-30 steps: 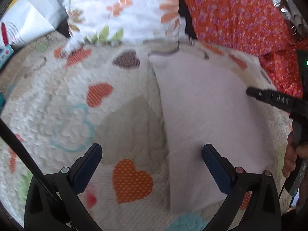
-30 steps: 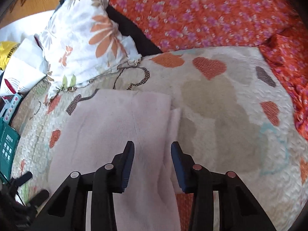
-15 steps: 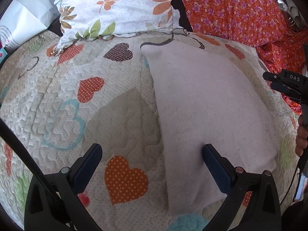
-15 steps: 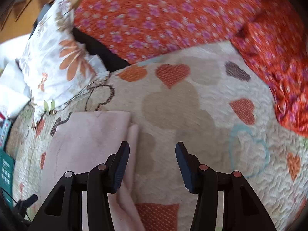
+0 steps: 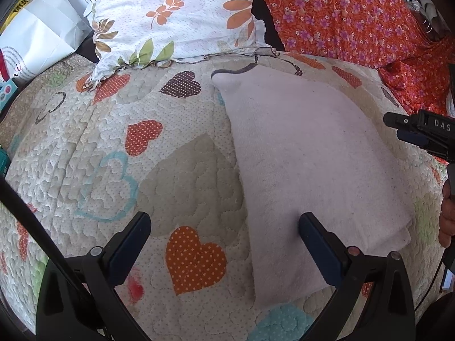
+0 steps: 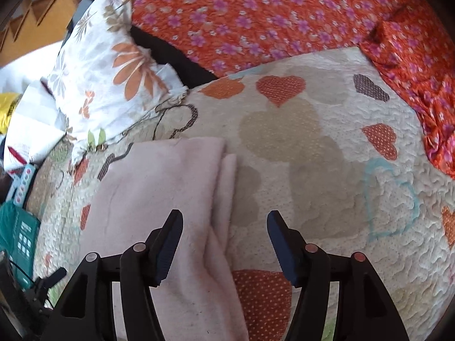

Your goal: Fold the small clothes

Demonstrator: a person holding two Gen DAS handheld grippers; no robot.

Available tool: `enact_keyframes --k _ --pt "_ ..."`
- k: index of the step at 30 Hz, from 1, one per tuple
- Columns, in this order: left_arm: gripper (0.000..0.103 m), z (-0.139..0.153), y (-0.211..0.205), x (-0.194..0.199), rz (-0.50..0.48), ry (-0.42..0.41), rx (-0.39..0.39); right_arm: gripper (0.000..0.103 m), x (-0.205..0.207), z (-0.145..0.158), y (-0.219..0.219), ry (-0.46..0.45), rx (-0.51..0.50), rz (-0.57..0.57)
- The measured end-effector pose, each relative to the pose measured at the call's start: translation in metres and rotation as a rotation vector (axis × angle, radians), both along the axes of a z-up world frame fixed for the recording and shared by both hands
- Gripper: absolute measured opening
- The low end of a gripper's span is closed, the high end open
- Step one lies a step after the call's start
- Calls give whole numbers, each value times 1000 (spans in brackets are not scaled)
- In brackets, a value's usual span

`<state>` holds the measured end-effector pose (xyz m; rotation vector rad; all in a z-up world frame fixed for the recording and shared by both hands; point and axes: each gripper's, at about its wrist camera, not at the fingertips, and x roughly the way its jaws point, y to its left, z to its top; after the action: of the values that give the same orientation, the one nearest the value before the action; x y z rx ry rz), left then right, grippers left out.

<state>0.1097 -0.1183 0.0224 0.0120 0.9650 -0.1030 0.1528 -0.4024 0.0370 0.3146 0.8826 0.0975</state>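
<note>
A pale pink folded cloth [image 5: 307,164] lies flat on the heart-patterned quilt [image 5: 113,147]. My left gripper [image 5: 224,233] is open and empty, above the cloth's left edge near its front. In the right wrist view the cloth [image 6: 159,193] lies left of centre, with a second layer showing along its right edge. My right gripper [image 6: 224,233] is open and empty, straddling that right edge. The right gripper also shows at the right edge of the left wrist view [image 5: 412,133].
A floral white pillow [image 5: 176,14] and an orange flowered blanket [image 5: 341,17] lie at the back of the bed. A white paper bag [image 5: 37,34] stands at the far left. A teal box [image 6: 17,233] sits by the bed's left edge.
My right gripper has opened wider and drawn back to the right, off the cloth to its right edge. My left gripper has pulled back slightly, still open.
</note>
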Motion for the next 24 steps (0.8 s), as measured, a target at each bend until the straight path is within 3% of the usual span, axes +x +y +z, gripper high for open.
enact_keyframes --k 10,21,24 --pt "103 15 10 -10 51 -72 68 70 -14 3 24 1 -99 48" --pt "103 18 25 -30 91 -95 91 74 -59 2 79 -46 -374 186" --pt "103 16 25 -34 91 -92 94 74 -69 0 84 -51 -409 194"
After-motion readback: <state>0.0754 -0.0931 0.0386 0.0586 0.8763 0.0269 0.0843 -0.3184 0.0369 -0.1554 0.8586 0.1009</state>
